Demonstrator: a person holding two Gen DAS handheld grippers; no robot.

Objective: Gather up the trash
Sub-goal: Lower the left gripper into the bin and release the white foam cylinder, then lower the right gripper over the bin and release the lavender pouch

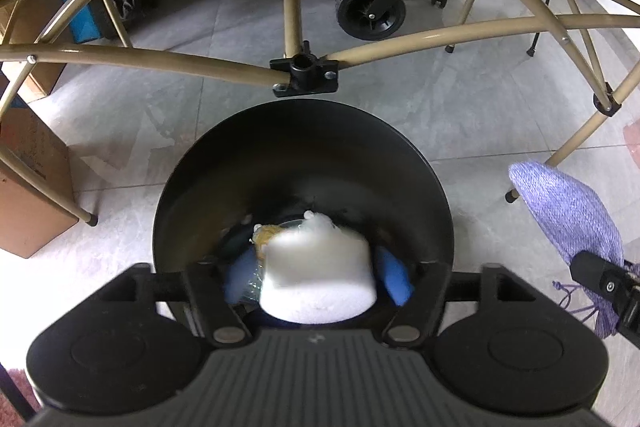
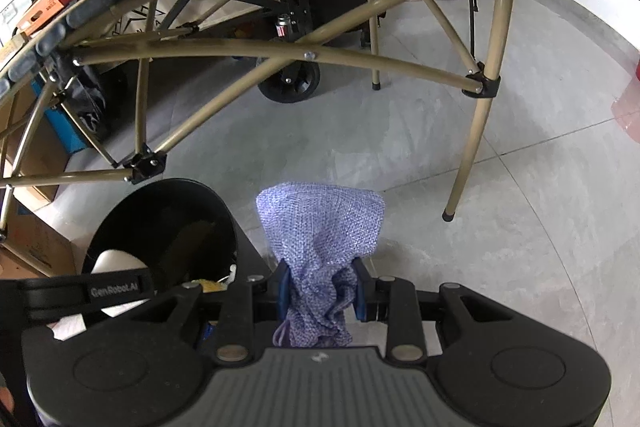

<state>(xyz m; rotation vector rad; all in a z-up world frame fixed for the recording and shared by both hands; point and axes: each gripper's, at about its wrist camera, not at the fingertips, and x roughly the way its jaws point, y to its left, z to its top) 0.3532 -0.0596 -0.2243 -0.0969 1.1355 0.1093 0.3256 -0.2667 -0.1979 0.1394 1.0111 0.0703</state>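
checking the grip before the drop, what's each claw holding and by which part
The right claw pinches the purple cloth by its bunched lower end. The left claw is open; the white cup sits between it, unpressed, over the bin.

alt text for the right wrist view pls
The right hand-held gripper is shut on a bunched purple knitted cloth above a grey tiled floor. A black bin stands to its left, under a tan folding table frame.

"GenRobot.AI" is printed on the black strap [image 2: 86,294] beside the bin [image 2: 168,227].
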